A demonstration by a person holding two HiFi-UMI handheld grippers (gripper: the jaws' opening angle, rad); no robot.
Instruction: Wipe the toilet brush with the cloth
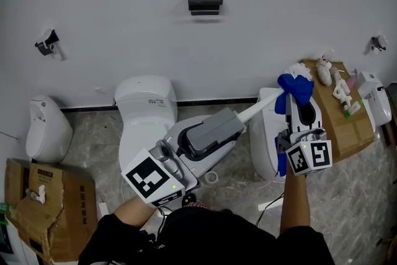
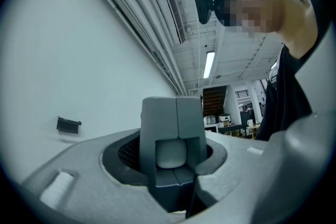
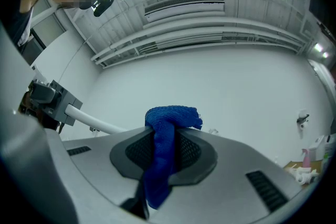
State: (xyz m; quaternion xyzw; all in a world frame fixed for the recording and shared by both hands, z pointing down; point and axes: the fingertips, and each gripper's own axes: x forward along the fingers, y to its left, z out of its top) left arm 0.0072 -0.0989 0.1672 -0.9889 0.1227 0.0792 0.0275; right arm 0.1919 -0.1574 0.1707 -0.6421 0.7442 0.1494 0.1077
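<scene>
The toilet brush has a grey block end (image 1: 211,130) and a white rod (image 1: 254,112). My left gripper (image 1: 186,149) is shut on the grey block, which fills the space between its jaws in the left gripper view (image 2: 173,141). The rod runs right and up into a blue cloth (image 1: 296,89). My right gripper (image 1: 293,105) is shut on that cloth, and it drapes over the jaws in the right gripper view (image 3: 165,144). There the rod (image 3: 100,124) comes in from the left and ends behind the cloth. The rod's tip is hidden by the cloth.
A white toilet (image 1: 146,112) stands below the left gripper, and a second white fixture (image 1: 265,139) sits under the right one. A white urinal-like unit (image 1: 43,127) and cardboard boxes (image 1: 53,202) are at left. A cardboard surface with bottles (image 1: 347,124) is at right. A black holder (image 1: 205,4) hangs on the wall.
</scene>
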